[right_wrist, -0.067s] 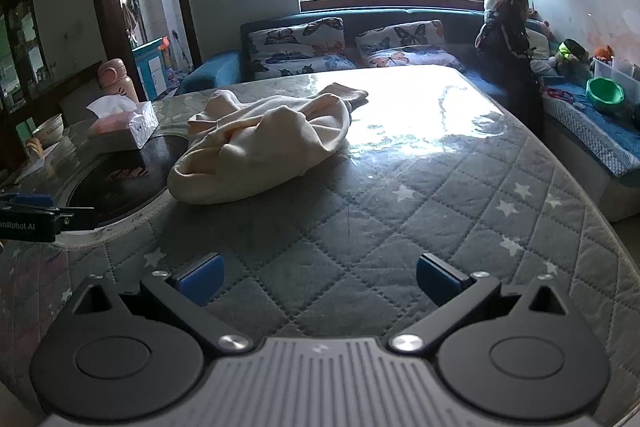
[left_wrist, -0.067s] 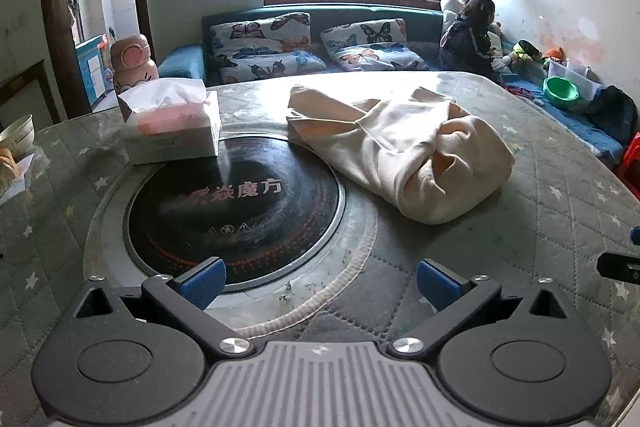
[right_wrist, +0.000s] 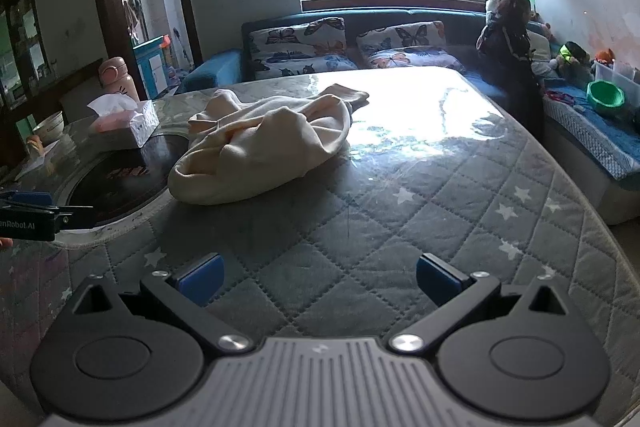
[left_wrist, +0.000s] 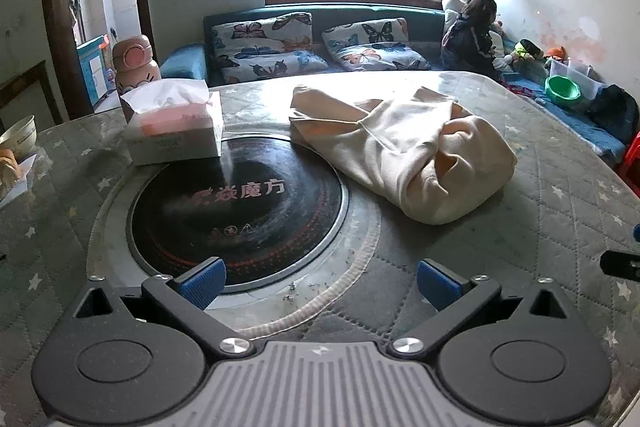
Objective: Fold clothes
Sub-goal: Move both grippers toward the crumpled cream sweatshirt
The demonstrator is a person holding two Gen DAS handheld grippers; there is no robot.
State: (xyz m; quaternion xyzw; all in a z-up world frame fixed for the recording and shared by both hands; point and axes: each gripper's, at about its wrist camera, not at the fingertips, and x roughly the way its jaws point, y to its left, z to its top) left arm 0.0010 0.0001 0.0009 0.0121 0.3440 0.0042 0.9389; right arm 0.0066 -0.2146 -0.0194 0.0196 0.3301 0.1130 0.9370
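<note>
- Left wrist view: left hand-held gripper (left_wrist: 319, 285), jaws spread wide, nothing between the blue pads; it hangs low over the near edge of the surface (left_wrist: 560, 211), above the rim of the inset black cooktop (left_wrist: 236, 207).
- Same view: cream garment (left_wrist: 404, 151), lying in a rumpled bundle on the quilted cover, its left end just overlapping the cooktop edge, well ahead of the jaws. Layers are gathered and rolled on themselves; no flat, squared fold shows.
- Same view: tissue box (left_wrist: 176, 127), left of the garment, partly on the cooktop; apart from the cloth.
- Right wrist view: right hand-held gripper (right_wrist: 319, 281), likewise wide apart and holding nothing, over bare quilted cover nearer than the garment (right_wrist: 264, 147).
- Same view: the bundle lies ahead and to the left; a cuff-like end points away toward the window side.
- Judgement: the heap fits either a loose garment awaiting flattening or one roughly bundled.
- Handling note: soft thick cloth will sag and drag. Any grasp should take a single outer edge, not several layers, and keep clear of the tissue box.
</note>
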